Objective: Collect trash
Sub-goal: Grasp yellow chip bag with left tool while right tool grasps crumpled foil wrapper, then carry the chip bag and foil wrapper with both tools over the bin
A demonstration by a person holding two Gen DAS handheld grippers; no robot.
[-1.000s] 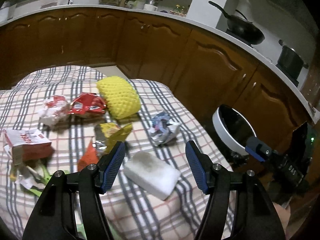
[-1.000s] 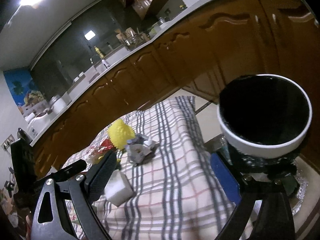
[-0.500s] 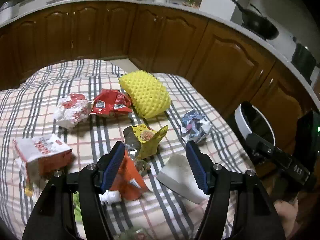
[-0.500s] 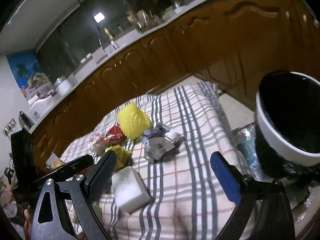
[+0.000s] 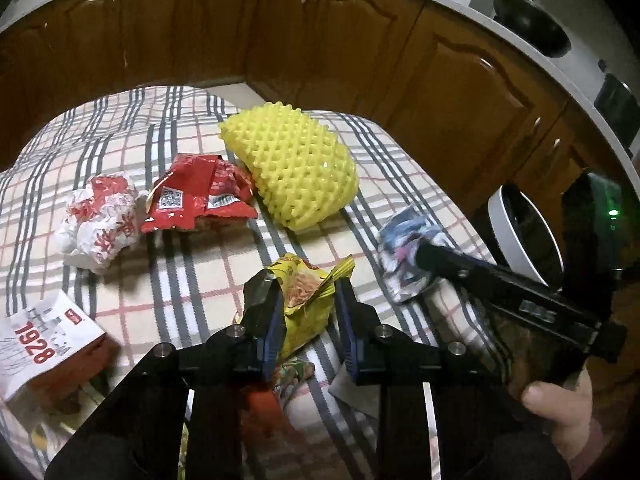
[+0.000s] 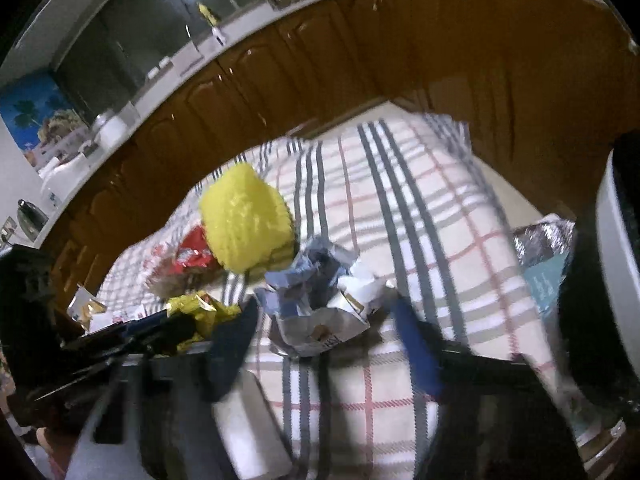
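A crumpled yellow snack wrapper (image 5: 310,300) sits low in the centre of the left wrist view, on a plaid tablecloth (image 5: 192,276). The left gripper (image 5: 308,312) has it between its two blue-padded fingers (image 5: 274,322), and the jaws are closing – the left pad touches the foil, while contact on the right side is hard to judge.

Right of it in that view lies a crumpled blue-and-white paper wad (image 5: 402,256). In the blurred right wrist view the same wad (image 6: 320,304) sits at centre, between the fingers of the right gripper (image 6: 324,344); these jaws are closing too, with gaps visible on both sides of the paper.

Further up the left wrist view, other litter spreads across the cloth: a yellow foam fruit net (image 5: 292,168) at upper centre, a red foil wrapper (image 5: 200,196) touching its left side, a red-and-white crumpled paper (image 5: 100,220) left of that, and a carton printed 1928 (image 5: 44,352) at the lower left edge.

At the right edge stands a white-rimmed bin (image 5: 520,236) with a dark interior – just beyond the table. A hand (image 5: 560,408) grips the right tool's handle at lower right. Brown wooden cabinets (image 5: 320,48) curve across the top.
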